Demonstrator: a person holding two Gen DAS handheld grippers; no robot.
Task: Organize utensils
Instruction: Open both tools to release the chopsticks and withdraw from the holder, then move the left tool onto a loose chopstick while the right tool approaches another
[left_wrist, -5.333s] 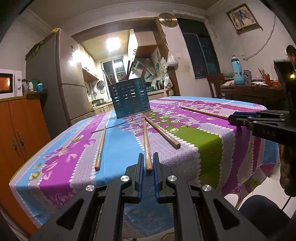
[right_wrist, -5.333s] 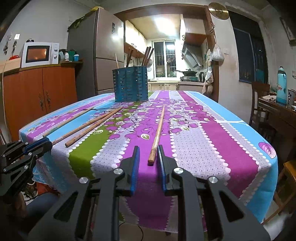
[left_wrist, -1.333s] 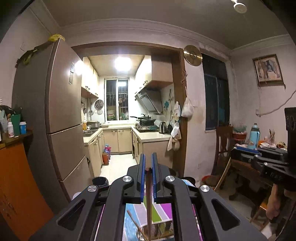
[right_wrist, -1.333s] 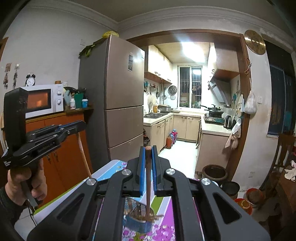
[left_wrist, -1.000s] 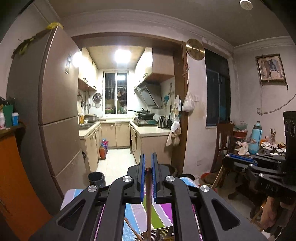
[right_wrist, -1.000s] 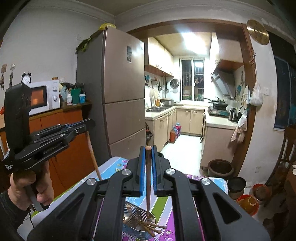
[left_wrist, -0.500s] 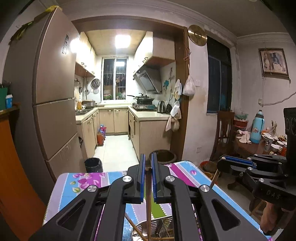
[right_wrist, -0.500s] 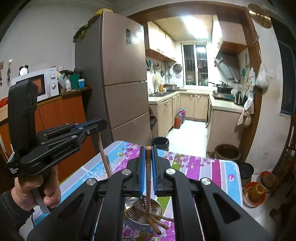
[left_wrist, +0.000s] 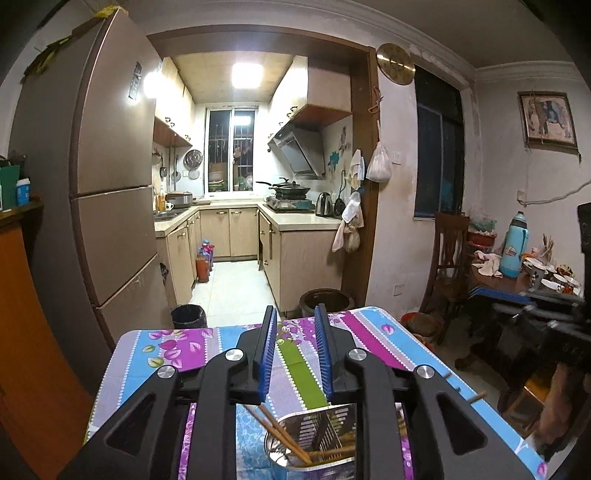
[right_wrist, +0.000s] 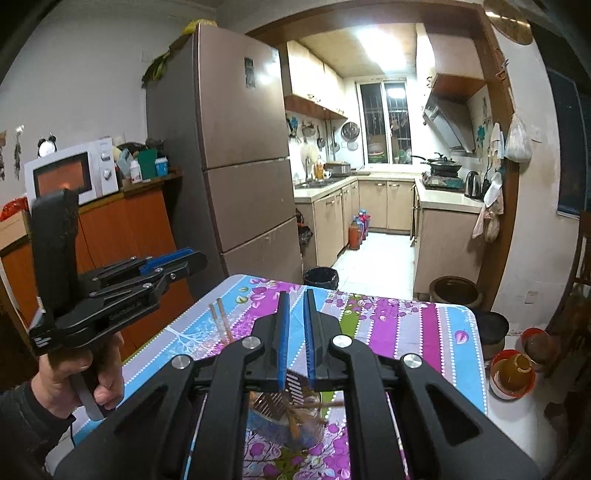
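In the left wrist view, my left gripper (left_wrist: 295, 317) hangs over the utensil holder (left_wrist: 321, 417), a blue holder with a slotted metal lining. Its jaws are opening, with a wide gap and nothing between them. Several wooden chopsticks (left_wrist: 280, 432) lean inside the holder. In the right wrist view, my right gripper (right_wrist: 295, 295) is above the same holder (right_wrist: 266, 410). Its jaws are opening too, with a narrow bare gap between the blue pads. Chopsticks (right_wrist: 299, 421) lie in the holder below. The left gripper (right_wrist: 195, 260) floats at the left, with a blurred stick (right_wrist: 221, 321) under it.
The table (right_wrist: 406, 321) has a flowered purple, blue and green cloth; its far edge is close behind the holder. A fridge (right_wrist: 243, 166) and an orange cabinet with a microwave (right_wrist: 70, 173) stand at the left. A side table with a thermos (left_wrist: 513, 243) stands at the right.
Both grippers have sunk toward the holder. The chopstick that stood pinched between each pair of pads is gone from between them. The left jaws have spread apart.
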